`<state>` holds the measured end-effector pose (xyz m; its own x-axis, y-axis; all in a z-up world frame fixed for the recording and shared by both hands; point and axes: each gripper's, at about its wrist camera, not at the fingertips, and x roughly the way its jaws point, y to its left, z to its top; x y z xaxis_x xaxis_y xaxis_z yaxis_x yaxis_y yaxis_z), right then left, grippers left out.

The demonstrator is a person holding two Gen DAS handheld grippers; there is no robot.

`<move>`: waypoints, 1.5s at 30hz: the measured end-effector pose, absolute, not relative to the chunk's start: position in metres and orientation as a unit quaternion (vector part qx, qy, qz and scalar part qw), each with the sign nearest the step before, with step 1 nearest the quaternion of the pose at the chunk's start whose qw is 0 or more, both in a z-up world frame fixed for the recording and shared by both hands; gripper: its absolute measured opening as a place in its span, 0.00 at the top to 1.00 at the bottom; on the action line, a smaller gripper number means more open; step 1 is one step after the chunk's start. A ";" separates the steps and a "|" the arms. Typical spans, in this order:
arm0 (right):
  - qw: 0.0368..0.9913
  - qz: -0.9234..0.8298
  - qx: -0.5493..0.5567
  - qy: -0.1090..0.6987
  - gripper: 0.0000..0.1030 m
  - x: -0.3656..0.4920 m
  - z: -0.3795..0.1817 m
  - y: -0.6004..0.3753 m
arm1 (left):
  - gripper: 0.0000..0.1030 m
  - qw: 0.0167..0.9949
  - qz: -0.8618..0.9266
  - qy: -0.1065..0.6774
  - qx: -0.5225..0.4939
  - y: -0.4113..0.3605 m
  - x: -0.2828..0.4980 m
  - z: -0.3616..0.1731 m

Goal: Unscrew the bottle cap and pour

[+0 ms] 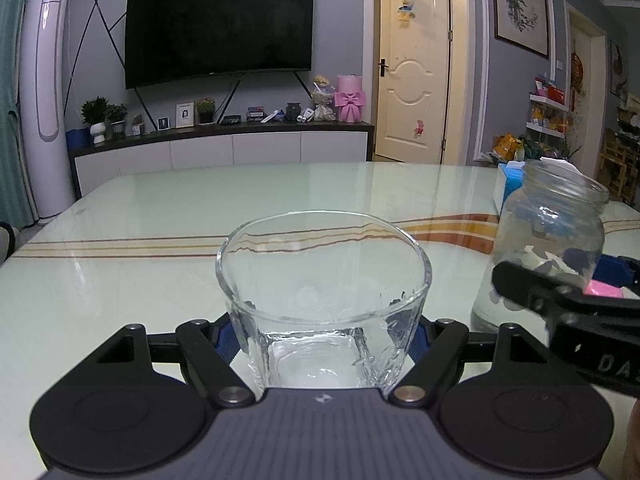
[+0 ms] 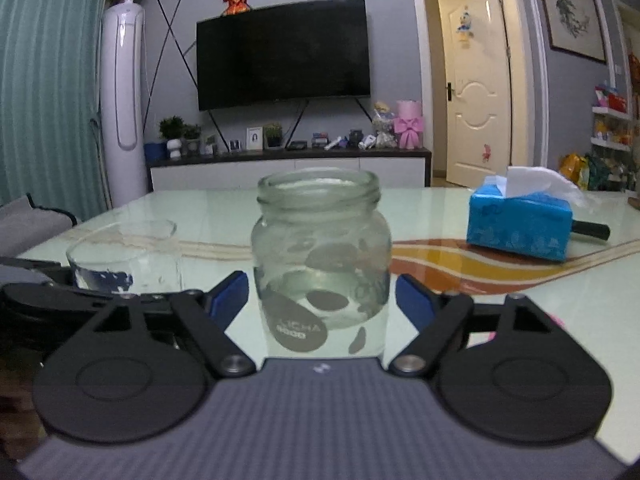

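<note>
We find the bottle (image 2: 320,256) already without its cap: in the right wrist view its threaded mouth stands open at the centre of the frame, and the cap itself shows in neither picture. So we judge the unscrewing done and the pouring the part left. The bottle stands upright on the worktop (image 2: 520,300) between the blue pads of the right gripper (image 2: 320,300), whose jaws sit spread a little wider than the glass, with a narrow gap visible on each side; it brackets the bottle without clamping it. A shallow layer of clear liquid seems to lie in the bottom, though the glass is cloudy and patterned with grey ovals, so we cannot be sure how much. In the left wrist view the left gripper (image 1: 324,340) is closed onto the base of the drinking glass (image 1: 324,280), pads pressed to both sides, at the lower centre of the frame. The glass looks empty or nearly so. The bottle (image 1: 548,240) appears at the right edge there, just beside the glass. A blue tissue box (image 2: 520,220) rests toward the right, well apart. Still ahead, in our judgement: grip the bottle, lift, tilt over the glass.
</note>
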<state>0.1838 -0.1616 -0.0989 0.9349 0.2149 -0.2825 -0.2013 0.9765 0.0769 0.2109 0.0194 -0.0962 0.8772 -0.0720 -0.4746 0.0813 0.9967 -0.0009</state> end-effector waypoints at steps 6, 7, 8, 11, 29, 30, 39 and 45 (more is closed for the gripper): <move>0.982 0.105 0.022 0.159 0.20 0.189 -0.099 -0.159 | 0.24 0.970 -0.039 0.241 0.009 0.021 0.210 -0.097; 0.982 0.104 0.022 0.159 0.20 0.189 -0.099 -0.159 | 0.24 0.970 -0.039 0.240 0.008 0.021 0.210 -0.097; 0.982 0.103 0.023 0.159 0.19 0.189 -0.099 -0.159 | 0.24 0.970 -0.038 0.240 0.008 0.021 0.210 -0.098; 0.982 0.103 0.024 0.159 0.19 0.189 -0.099 -0.159 | 0.24 0.971 -0.038 0.238 0.008 0.021 0.210 -0.099; 0.982 0.098 0.030 0.159 0.19 0.187 -0.098 -0.162 | 0.14 0.979 0.005 0.202 -0.015 0.019 0.180 -0.093; 0.982 0.098 0.031 0.158 0.19 0.187 -0.097 -0.163 | 0.16 0.980 0.006 0.197 -0.013 0.017 0.178 -0.093; 0.982 0.097 0.036 0.156 0.19 0.186 -0.096 -0.165 | 0.24 0.981 0.012 0.191 -0.003 0.008 0.179 -0.095; 0.982 0.097 0.037 0.156 0.19 0.185 -0.096 -0.165 | 0.25 0.981 0.001 0.193 0.000 0.011 0.179 -0.094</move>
